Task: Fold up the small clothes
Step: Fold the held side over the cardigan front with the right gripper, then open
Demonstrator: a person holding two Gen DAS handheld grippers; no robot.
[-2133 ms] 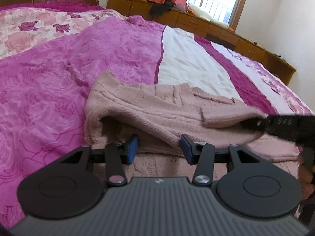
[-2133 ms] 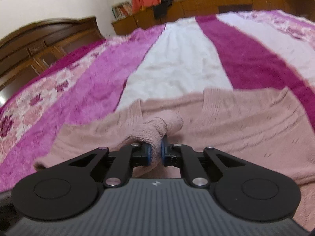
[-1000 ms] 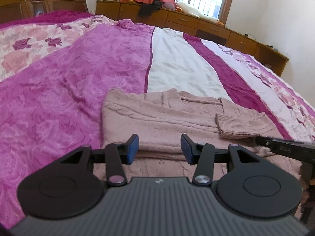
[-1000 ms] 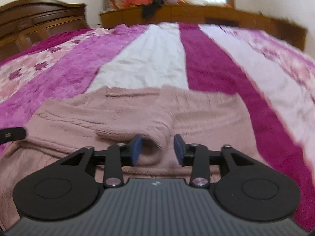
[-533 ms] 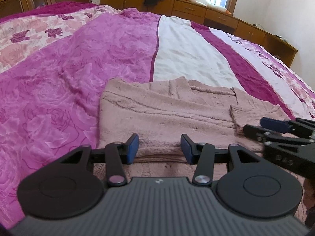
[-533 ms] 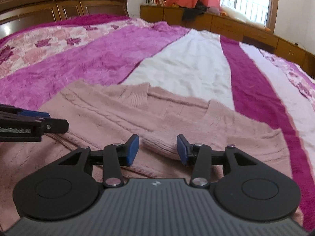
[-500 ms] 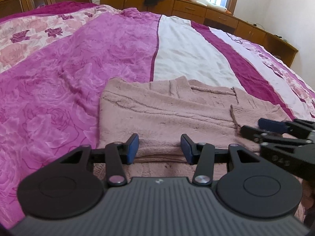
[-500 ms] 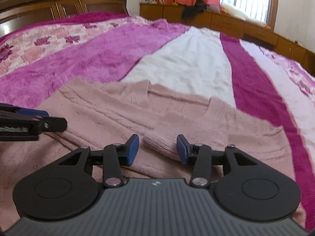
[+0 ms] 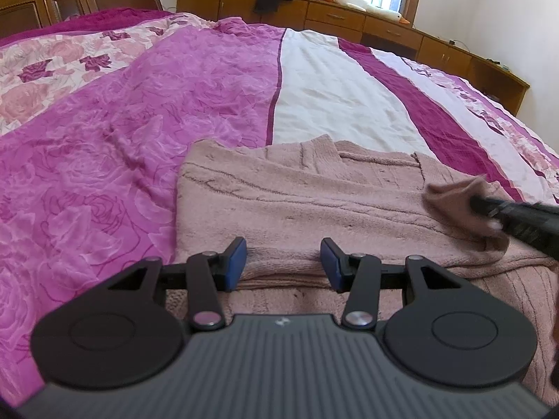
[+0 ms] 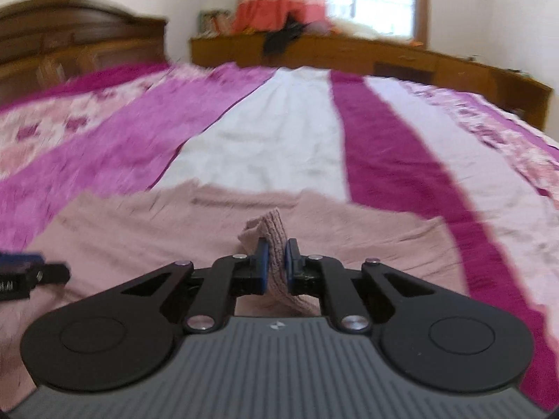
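Bedspread [image 9: 195, 111]: plush magenta rose-pattern fabric with white and dark purple stripes, covers the bed. Sweater [image 9: 300, 202]: dusty pink knit, fuzzy, lies flat on the bedspread, partly folded, left edge straight. Sleeve cuff [image 10: 274, 234]: ribbed knit, bunched and raised off the sweater body. Right gripper [image 10: 275, 265]: blue pads pressed together on the cuff, pinching it. Left gripper [image 9: 283, 265]: jaws spread wide, holding nothing, low over the sweater's near folded edge; contact unclear.
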